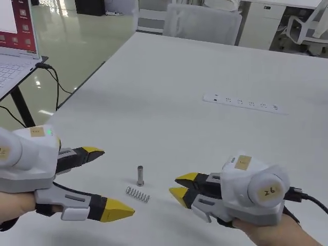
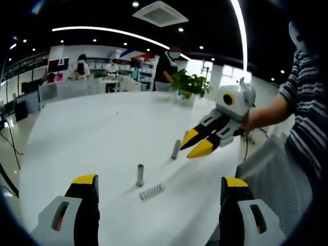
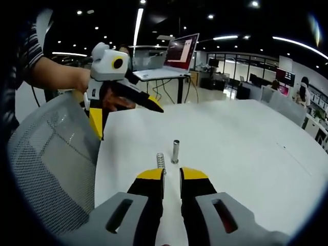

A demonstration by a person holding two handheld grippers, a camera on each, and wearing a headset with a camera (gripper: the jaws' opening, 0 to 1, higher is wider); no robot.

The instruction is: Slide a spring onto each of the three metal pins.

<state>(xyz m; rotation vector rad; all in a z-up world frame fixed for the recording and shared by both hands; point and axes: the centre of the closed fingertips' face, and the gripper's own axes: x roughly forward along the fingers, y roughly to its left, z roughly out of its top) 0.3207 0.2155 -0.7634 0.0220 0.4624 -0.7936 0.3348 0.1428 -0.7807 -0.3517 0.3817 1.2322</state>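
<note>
Jaws: wide apart on left gripper (image 1: 105, 180), narrow gap on right gripper (image 1: 182, 187), both empty. Risk of spring (image 1: 137, 194) rolling or popping free if pinched across coils, or tipping pin (image 1: 140, 175) if threaded off-axis. Lying flat by near edge of desk (image 1: 179, 77), long axis roughly along that edge; pin upright just behind, between grippers.

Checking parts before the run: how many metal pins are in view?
2. One pin stands upright beside the spring; a second pin stands by the right gripper's jaws. A third may be hidden behind that gripper.
</note>
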